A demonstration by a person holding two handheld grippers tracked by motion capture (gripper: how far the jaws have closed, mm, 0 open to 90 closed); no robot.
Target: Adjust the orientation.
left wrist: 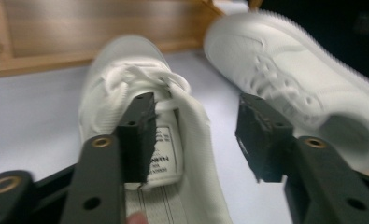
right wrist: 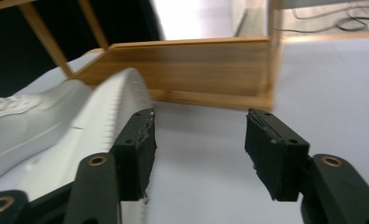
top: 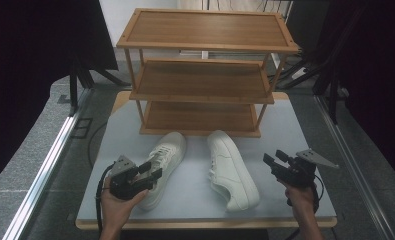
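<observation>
Grey tabletop in the high view: left shoe under the left gripper, right gripper beside the right shoe. Left gripper view: jaws apart astride the collar, which may slip. Right gripper view: jaws apart, empty, may nudge the sole

— On the table we see a three-tier rack at the far side, with two shoes just before it: the left shoe and the right shoe, toes toward the rack.

— And the grippers?

— We find the left gripper over the left shoe's heel, the right gripper just right of the right shoe
</observation>
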